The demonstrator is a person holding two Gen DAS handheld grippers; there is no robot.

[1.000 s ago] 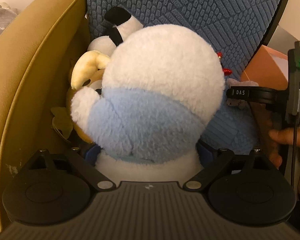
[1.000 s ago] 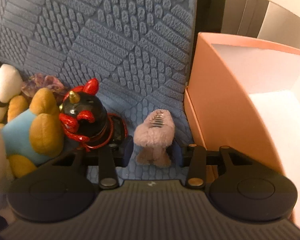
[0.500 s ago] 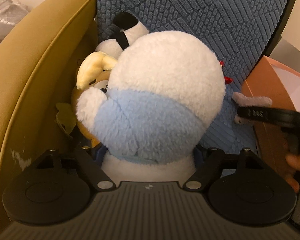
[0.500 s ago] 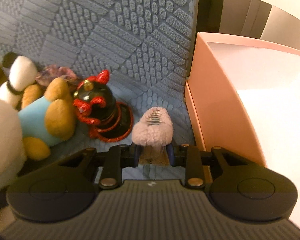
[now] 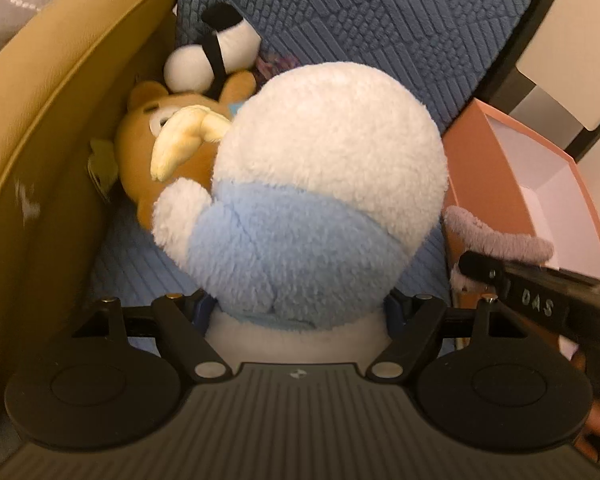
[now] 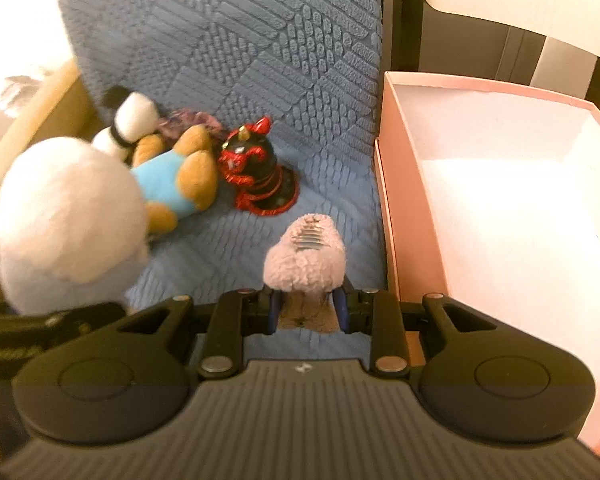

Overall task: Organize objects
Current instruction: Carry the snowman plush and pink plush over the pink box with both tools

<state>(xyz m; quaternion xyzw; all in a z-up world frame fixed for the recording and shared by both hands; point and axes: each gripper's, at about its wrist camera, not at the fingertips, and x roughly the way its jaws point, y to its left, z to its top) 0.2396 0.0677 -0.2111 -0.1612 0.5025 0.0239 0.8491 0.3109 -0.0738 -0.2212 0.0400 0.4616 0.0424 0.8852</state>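
Right wrist view: right gripper (image 6: 306,310) clamps the grey plush (image 6: 305,258), box (image 6: 400,184) just right of it, open top, so the right hand is nearer. Left gripper (image 5: 300,312) grips the big plush (image 5: 300,216), box (image 5: 472,152) further right.

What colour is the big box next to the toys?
The box is pink outside, white inside. The right wrist view shows it best.

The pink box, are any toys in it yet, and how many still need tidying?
None that can be seen: the pink box shows only a bare white inside. In hand: the left gripper holds the big white and blue plush, and the right gripper holds a small grey plush. Left on the blue cover: the brown bear, the black and white plush and the black and red figure.
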